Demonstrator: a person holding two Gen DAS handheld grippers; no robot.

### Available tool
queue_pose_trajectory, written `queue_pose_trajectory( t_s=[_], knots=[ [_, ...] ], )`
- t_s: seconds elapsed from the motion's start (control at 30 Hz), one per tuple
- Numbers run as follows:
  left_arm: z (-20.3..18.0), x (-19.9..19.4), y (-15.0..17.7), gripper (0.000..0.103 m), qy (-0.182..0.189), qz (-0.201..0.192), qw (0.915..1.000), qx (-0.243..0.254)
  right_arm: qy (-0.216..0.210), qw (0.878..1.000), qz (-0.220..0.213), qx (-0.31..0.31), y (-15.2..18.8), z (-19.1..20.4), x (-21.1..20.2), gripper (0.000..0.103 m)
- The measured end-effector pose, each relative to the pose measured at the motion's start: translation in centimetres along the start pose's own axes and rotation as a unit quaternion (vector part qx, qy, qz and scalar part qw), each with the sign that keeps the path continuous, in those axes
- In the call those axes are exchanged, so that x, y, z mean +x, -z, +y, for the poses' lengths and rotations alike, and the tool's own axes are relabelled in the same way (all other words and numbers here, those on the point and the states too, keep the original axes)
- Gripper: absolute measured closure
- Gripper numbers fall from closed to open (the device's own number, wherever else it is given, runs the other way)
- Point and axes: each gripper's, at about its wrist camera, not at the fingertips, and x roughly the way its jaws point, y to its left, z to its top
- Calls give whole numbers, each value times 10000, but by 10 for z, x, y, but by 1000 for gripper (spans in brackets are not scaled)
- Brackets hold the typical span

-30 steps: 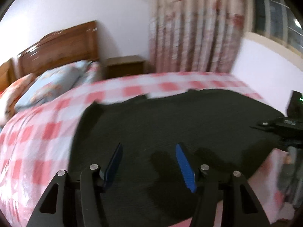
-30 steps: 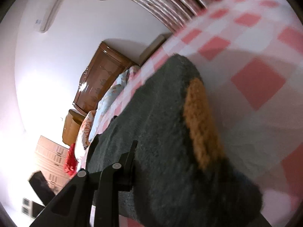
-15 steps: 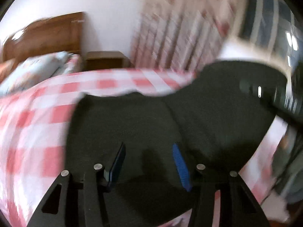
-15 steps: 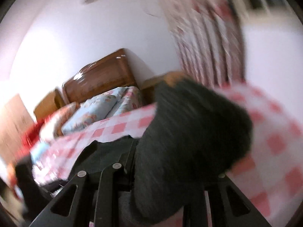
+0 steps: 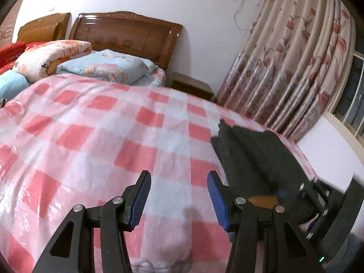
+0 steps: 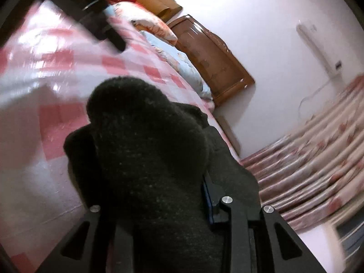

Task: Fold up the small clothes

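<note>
Lying rightward of the empty, half-open left tool (image 5: 178, 201), the dark knitted woollen garment (image 5: 257, 159) stays pinched in the right tool (image 6: 157, 207).

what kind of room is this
Most likely a home bedroom. A bed with a pink checked cover fills the left wrist view, with a carved wooden headboard and pillows at its far end, and floral curtains hang by a window. A dark garment lies on the bed.
</note>
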Motion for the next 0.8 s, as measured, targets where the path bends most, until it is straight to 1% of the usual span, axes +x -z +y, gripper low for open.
queue_pose_trajectory(
  t_s=[0.03, 0.07, 0.1, 0.13, 0.17, 0.23, 0.27, 0.33, 0.37, 0.4, 0.43, 0.5, 0.53, 0.57, 0.6, 0.63, 0.67, 0.7, 0.73, 0.8],
  knots=[
    [-2, 3, 4, 51, 41, 27, 10000, 8, 36, 10000, -2, -75, 2, -1, 0, 100],
    [-4, 9, 5, 51, 107, 59, 9999, 20, 77, 9998, -1, -202, 2, 2, 0, 78],
    [-8, 11, 6, 51, 145, 67, 9999, 33, 140, 9995, -26, -297, 3, 6, 0, 66],
    [-14, 12, 6, 51, 203, 64, 9998, 69, 236, 9991, -36, -358, 2, 8, -2, 13],
    [-19, 11, 5, 51, 246, 49, 9996, 122, 292, 9987, -34, -413, 2, 9, 2, 0],
    [-31, 6, 3, 51, 263, 11, 9993, 249, 236, 9988, -2, -437, 4, 6, -5, 0],
    [-34, 3, 3, 51, 248, -19, 9991, 334, 0, 9993, -52, -383, 5, -1, -10, 0],
    [-38, -4, 2, 51, 192, -99, 9987, 461, -684, 9972, -269, -146, 10, -16, -27, 0],
    [-38, -6, 1, 51, 178, -119, 9987, 465, -1137, 9924, -467, 103, 16, -28, -41, 0],
    [-39, -10, -1, 51, 207, -145, 9987, 435, -1556, 9848, -648, 429, 22, -41, -55, 0],
    [-40, -13, -4, 51, 259, -177, 9987, 413, -1845, 9769, -759, 767, 27, -55, -64, 0],
    [-52, -23, -11, 51, 458, -322, 9973, 467, -2396, 9496, -1014, 1747, 46, -90, -80, 0],
    [-59, -26, -14, 51, 559, -371, 9963, 534, -2515, 9383, -1113, 2099, 54, -99, -87, 0],
    [-74, -30, -17, 51, 766, -434, 9937, 693, -2545, 9263, -1204, 2502, 67, -116, -89, 0],
    [-87, -32, -19, 51, 929, -458, 9911, 840, -2477, 9214, -1217, 2736, 74, -125, -90, 0],
    [-97, -33, -20, 51, 1024, -464, 9892, 945, -2342, 9196, -1167, 2931, 82, -134, -87, 0],
    [-116, -31, -21, 51, 1197, -441, 9847, 1187, -2167, 9193, -1073, 3106, 90, -142, -85, 39],
    [-127, -30, -21, 51, 1250, -422, 9823, 1330, -2045, 9182, -1010, 3239, 94, -147, -83, 103],
    [-140, -26, -21, 51, 1267, -398, 9796, 1507, -1953, 9151, -979, 3388, 96, -151, -82, 103],
    [-155, -14, -17, 51, 1224, -290, 9771, 1717, -1902, 9077, -1034, 3594, 99, -157, -82, 103]
  ],
)
